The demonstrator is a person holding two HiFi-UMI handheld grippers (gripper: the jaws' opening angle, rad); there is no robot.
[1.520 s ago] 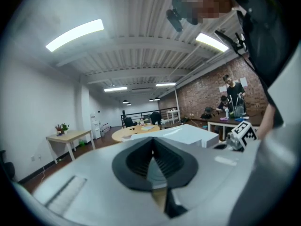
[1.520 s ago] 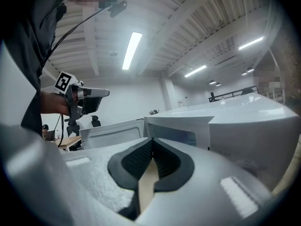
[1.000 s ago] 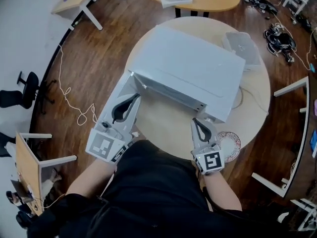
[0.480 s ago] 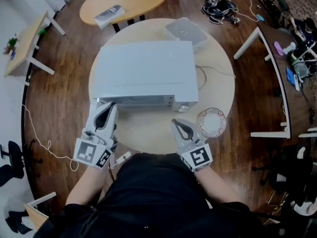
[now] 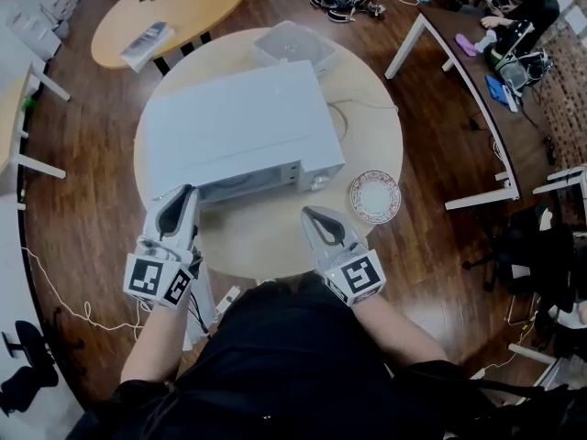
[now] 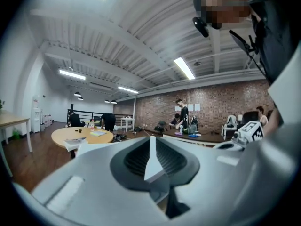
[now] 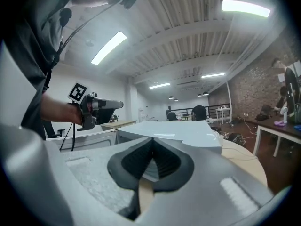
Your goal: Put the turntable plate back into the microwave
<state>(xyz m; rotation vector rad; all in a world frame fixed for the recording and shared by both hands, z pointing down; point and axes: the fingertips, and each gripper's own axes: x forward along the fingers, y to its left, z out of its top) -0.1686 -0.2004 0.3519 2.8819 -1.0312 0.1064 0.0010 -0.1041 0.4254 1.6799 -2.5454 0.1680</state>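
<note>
The turntable plate [image 5: 374, 197] lies flat on the round worktop [image 5: 275, 236], outside the microwave [image 5: 234, 126]. It is white with a reddish patterned rim and sits just off the oven's front right corner, close to the worktop's edge. Nothing touches it.

My right gripper [image 5: 312, 216] is nearest to it. It hangs over the worktop in front of the microwave, to the plate's left and nearer my body, clearly apart from it. Its jaws are pressed fully together with nothing between them, and the right gripper view shows the oven's white top beyond the tips.

My left gripper [image 5: 186, 193] is at the microwave's front left corner, its tips close to the casing; I cannot tell whether they touch. Its jaws are also closed tight and hold nothing. The left gripper view looks past them into the room.

The microwave takes up the left and middle of the worktop, its dark window facing me. Behind it stands a low white box [image 5: 292, 44], and a thin cable [image 5: 362, 108] curls over the worktop on the oven's right. Further off, on the wooden floor [image 5: 92, 154], another round worktop [image 5: 183, 12] carries a book [image 5: 147, 44].
</note>
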